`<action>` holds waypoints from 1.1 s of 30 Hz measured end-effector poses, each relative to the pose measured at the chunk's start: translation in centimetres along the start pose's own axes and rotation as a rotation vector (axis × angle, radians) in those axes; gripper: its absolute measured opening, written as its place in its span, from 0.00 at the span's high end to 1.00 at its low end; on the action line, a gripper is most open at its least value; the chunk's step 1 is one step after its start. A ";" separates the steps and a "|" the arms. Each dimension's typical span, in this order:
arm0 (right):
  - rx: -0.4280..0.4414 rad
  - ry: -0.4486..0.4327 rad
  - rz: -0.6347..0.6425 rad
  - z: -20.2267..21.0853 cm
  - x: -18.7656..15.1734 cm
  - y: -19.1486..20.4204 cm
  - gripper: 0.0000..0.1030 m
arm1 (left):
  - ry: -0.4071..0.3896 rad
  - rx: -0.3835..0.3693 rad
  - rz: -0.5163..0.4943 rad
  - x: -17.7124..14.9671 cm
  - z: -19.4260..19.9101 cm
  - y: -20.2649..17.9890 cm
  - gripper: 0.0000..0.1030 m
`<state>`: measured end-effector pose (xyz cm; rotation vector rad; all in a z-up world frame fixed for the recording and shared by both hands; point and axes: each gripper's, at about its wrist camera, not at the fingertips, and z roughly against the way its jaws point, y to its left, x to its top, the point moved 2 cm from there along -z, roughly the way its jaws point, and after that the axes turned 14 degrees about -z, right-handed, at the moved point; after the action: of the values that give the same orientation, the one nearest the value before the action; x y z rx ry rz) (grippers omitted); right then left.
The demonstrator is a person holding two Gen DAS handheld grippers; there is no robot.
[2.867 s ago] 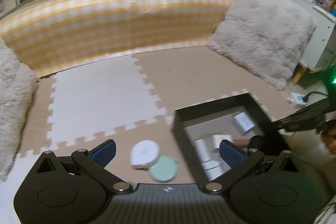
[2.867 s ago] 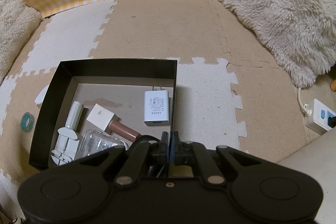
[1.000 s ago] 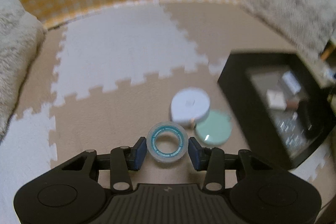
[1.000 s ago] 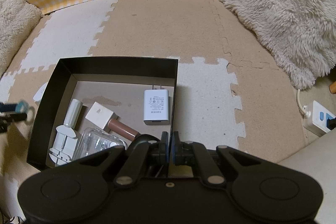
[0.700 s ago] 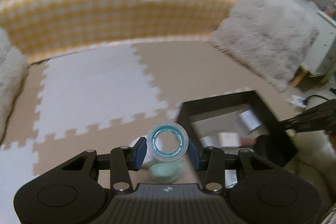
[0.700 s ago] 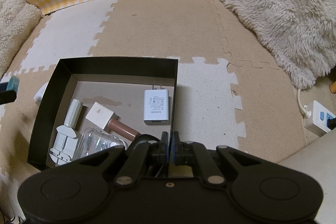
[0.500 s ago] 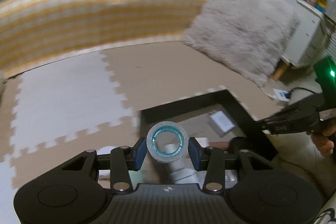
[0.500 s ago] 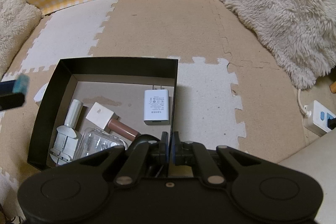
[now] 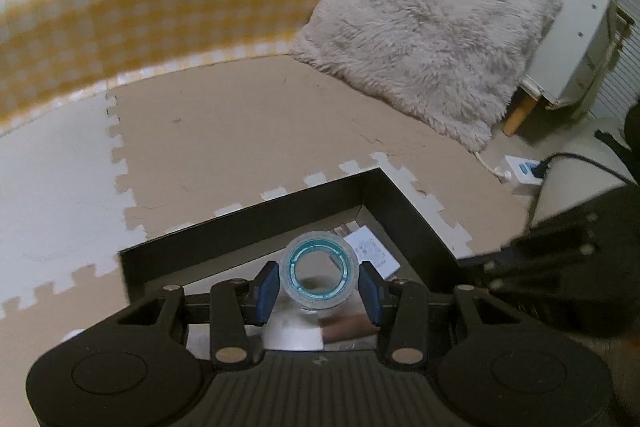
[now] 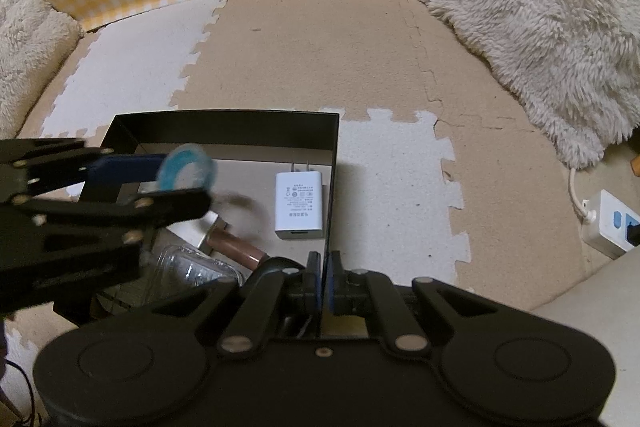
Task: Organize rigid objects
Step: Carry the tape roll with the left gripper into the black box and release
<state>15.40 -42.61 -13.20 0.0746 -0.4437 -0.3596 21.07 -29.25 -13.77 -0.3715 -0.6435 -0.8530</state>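
Note:
A clear tape roll (image 9: 316,301) with a teal core sits between the blue pads of my left gripper (image 9: 318,289), which is shut on it. The roll hangs over the open black box (image 9: 256,219) on the foam mat. From the right wrist view the tape roll (image 10: 200,157) and left gripper (image 10: 182,183) reach in from the left above the black box (image 10: 224,131). My right gripper (image 10: 323,279) is shut, pinching the box's near right wall. Inside lie a white charger (image 10: 299,205), a brown tube (image 10: 236,247) and a clear plastic case (image 10: 192,267).
A fluffy grey pillow (image 9: 424,27) leans at the back right, with a yellow checked bumper (image 9: 140,7) along the back. A white power strip (image 10: 608,223) with a cable lies on the floor at the right. Another fluffy cushion (image 10: 28,39) is at the left.
My left gripper has carried the tape roll rightward from beside the white and green round objects to above the box. The right gripper and the box have stayed still.

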 end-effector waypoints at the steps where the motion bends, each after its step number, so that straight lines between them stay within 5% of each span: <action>1: 0.000 0.001 0.000 0.0 0.0 0.0 0.96 | 0.002 -0.006 0.010 0.1 -0.4 0.1 0.57; 8: 0.002 0.002 -0.001 -0.1 0.0 0.0 0.96 | 0.011 -0.025 0.058 0.3 -2.5 0.0 0.56; 11: 0.001 0.002 0.001 -0.1 0.1 0.0 0.96 | 0.032 -0.020 0.070 0.0 -2.9 0.2 0.43; 33: 0.003 0.003 -0.001 -0.2 0.0 -0.1 0.96 | 0.090 -0.016 0.004 -0.6 -0.6 -0.5 0.32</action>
<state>15.49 -42.72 -13.37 0.0777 -0.4416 -0.3595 20.63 -29.50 -14.56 -0.3469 -0.5531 -0.8668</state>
